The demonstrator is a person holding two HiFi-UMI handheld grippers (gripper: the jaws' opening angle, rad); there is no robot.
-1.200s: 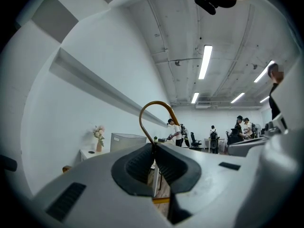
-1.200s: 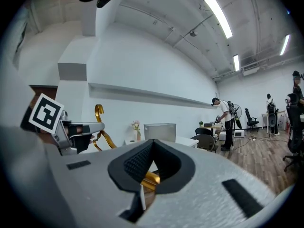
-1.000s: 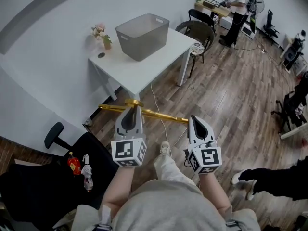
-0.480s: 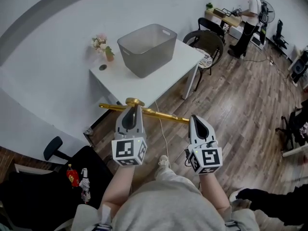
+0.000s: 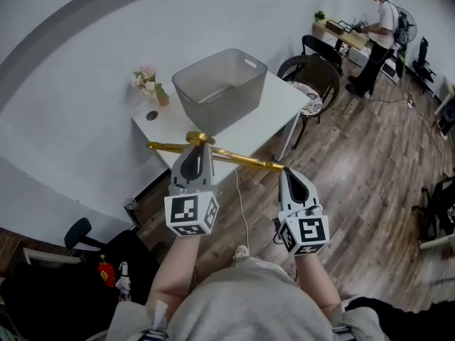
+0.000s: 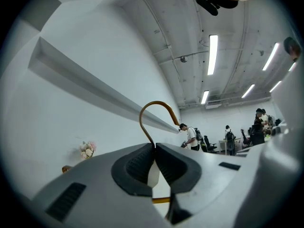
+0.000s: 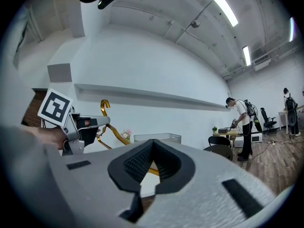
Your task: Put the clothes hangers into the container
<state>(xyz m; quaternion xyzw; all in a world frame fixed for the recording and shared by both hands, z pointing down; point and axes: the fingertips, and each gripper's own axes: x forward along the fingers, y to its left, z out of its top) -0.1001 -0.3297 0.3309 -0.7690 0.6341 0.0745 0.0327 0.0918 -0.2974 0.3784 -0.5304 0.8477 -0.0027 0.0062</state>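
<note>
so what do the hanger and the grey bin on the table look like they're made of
The hanger looks like metal with a shiny gold finish: a thin rod with bright glints, though it could be a coating. The bin seems to be matte, semi-translucent grey plastic: light shows through its walls.

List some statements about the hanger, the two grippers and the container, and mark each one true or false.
1. The left gripper has its jaws shut on the gold hanger beside its hook. True.
2. The hanger lies inside the grey container. False: the grippers hold it in the air.
3. The right gripper grips the hanger's other end. True.
4. The container stands on the floor. False: it stands on the white table.
</note>
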